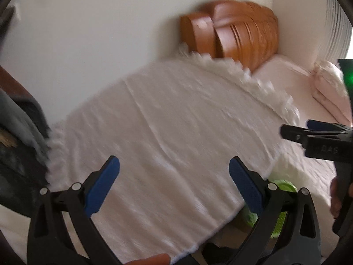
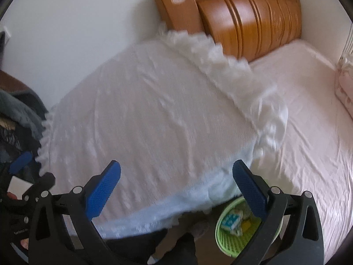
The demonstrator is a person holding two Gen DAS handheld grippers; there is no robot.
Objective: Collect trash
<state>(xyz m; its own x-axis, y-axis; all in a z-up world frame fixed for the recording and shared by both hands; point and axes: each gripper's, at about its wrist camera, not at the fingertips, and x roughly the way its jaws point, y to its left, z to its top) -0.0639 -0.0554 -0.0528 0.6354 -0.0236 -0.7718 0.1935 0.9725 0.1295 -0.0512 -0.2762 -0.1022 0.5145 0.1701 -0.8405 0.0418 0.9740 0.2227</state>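
Both fisheye views look down and forward from above the foot of a bed, each framed at the bottom by its own hand-held gripper. The left wrist view takes in the white fringed blanket (image 1: 158, 119) at centre, the carved orange-brown wooden headboard (image 1: 233, 33) at upper right, and the right hand-held gripper (image 1: 308, 132) at the right edge. The right wrist view shares blanket and headboard, with a green slatted plastic basket (image 2: 222, 240) at lower right.

Soft, even daylight fills both views. Motion blur smears the white blanket (image 1: 158, 119) and wooden headboard (image 2: 238, 15). Fisheye curvature bends the edges, with dark vignetted corners.
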